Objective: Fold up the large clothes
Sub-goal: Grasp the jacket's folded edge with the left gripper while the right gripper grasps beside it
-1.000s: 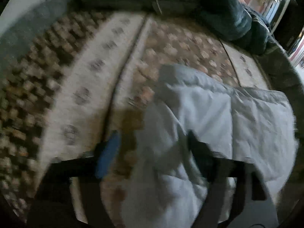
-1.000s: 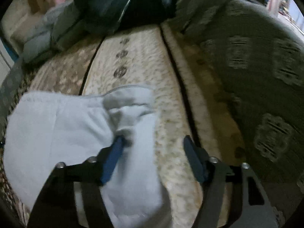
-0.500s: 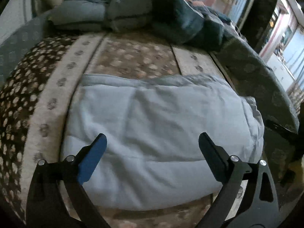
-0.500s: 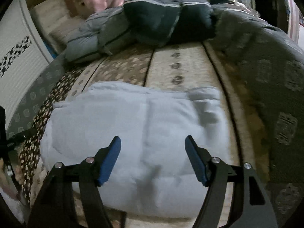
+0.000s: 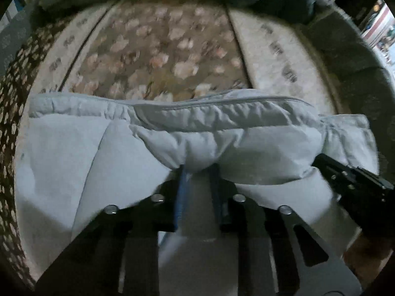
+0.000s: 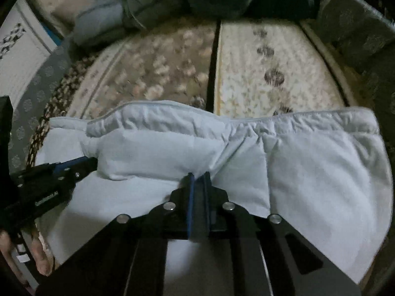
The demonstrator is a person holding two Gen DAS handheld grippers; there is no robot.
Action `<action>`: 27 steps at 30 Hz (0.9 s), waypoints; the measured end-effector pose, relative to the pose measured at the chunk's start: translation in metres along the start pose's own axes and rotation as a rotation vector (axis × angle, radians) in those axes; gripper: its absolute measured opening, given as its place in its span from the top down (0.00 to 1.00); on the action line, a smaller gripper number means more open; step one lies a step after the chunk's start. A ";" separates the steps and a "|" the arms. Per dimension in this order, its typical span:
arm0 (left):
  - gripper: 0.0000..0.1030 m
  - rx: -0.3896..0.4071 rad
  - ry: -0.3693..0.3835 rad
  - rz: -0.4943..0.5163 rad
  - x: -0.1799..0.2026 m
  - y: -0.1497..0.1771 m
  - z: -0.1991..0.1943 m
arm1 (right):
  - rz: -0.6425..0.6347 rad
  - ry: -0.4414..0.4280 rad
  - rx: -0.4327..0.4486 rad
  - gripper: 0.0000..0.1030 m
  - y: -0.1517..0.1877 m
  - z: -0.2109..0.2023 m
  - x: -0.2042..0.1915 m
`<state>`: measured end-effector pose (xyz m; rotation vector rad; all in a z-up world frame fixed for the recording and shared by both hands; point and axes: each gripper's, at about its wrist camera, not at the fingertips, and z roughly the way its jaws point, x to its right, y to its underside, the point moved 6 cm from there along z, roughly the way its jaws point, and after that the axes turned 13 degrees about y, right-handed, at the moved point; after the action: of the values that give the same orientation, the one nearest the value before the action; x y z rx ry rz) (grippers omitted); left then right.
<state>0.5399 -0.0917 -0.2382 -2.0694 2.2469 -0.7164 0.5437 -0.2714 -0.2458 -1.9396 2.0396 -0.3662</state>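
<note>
A pale blue padded garment (image 5: 222, 135) lies folded on a patterned bed cover; it also shows in the right wrist view (image 6: 308, 160). My left gripper (image 5: 197, 172) is shut on a bunched fold at the garment's near edge. My right gripper (image 6: 198, 177) is shut on the same near edge, further to the right. Each gripper shows in the other's view: the right one at the right (image 5: 350, 180), the left one at the left (image 6: 56, 172). The pinched fold is lifted a little above the layer below.
The bed cover (image 5: 160, 56) has floral and paw-print stripes (image 6: 271, 74). A pile of dark and grey-blue clothes (image 6: 172, 2) lies at the far end. A dark green patterned cover (image 6: 365, 29) borders the right side. A white cabinet (image 6: 19, 56) stands at the left.
Half a second ago both grippers were open above the flat garment. Now both have come down and shut on its near edge, bunching the fabric.
</note>
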 end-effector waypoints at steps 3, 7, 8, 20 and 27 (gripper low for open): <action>0.97 -0.091 -0.037 -0.002 -0.002 -0.006 0.018 | 0.001 0.015 -0.067 1.00 -0.009 0.022 0.001; 1.00 -0.161 -0.063 0.005 -0.007 -0.011 0.035 | -0.048 0.084 -0.095 1.00 -0.012 0.042 -0.008; 1.00 -0.168 -0.060 0.001 -0.008 -0.010 0.036 | -0.061 0.095 -0.097 1.00 -0.012 0.044 -0.010; 1.00 -0.202 -0.062 -0.005 -0.012 -0.011 0.059 | -0.058 0.059 -0.128 1.00 -0.009 0.068 -0.007; 1.00 -0.204 -0.051 -0.013 -0.015 -0.012 0.067 | -0.061 0.054 -0.130 1.00 -0.011 0.075 -0.008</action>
<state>0.5731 -0.0992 -0.2988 -2.1614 2.3703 -0.4460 0.5829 -0.2623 -0.3101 -2.0937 2.0895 -0.3105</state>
